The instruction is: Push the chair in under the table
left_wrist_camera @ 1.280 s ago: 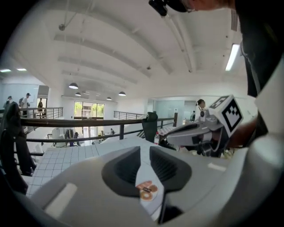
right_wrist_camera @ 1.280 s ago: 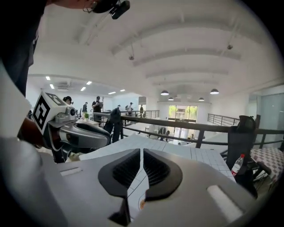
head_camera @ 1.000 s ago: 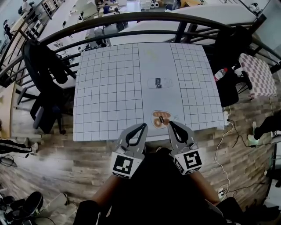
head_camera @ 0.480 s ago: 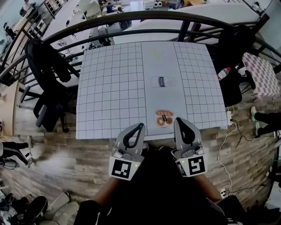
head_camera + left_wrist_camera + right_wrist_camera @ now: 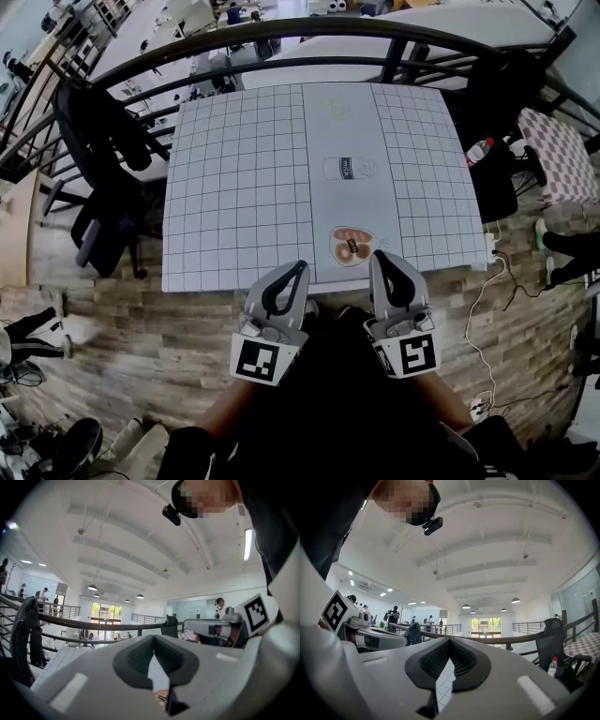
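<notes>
Wood-plank floor (image 5: 178, 328) below; left gripper (image 5: 300, 270) and right gripper (image 5: 380, 258) have jaws pressed together, empty, tips over the gridded table's (image 5: 234, 187) near edge. Between them the dark chair (image 5: 333, 330) sits against that edge; a jacket-draped seat (image 5: 103, 187) stands left.

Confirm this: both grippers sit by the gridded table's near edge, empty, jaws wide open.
Wrong on the jaws: the left gripper and right gripper are shut, tips together, as the two gripper views show. Both are empty, by the gridded table's near edge.
</notes>
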`<move>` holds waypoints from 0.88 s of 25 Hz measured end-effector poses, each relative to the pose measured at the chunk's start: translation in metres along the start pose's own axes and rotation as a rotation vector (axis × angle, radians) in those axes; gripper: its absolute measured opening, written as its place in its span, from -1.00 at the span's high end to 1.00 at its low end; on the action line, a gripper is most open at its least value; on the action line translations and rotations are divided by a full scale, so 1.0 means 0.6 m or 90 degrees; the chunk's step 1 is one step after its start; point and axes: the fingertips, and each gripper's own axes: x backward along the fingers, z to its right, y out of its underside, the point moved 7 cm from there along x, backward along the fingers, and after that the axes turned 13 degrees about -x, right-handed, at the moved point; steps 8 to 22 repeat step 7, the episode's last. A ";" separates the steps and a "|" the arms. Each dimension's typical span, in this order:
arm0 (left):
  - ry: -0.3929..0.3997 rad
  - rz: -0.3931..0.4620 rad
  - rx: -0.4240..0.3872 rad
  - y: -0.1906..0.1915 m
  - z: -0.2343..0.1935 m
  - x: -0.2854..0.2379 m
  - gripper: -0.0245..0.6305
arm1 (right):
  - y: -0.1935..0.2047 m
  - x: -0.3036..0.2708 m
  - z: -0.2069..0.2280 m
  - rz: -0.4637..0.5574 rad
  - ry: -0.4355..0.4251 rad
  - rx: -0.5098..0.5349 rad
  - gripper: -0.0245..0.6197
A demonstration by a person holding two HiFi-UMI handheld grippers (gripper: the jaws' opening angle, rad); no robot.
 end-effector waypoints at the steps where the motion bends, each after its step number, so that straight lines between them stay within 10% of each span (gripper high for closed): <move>1: 0.000 0.001 -0.001 0.002 0.001 0.002 0.90 | 0.003 0.002 -0.001 0.002 0.001 -0.001 0.93; 22: -0.003 -0.007 -0.007 0.010 0.004 0.012 0.90 | 0.009 0.008 -0.007 0.003 -0.002 0.002 0.93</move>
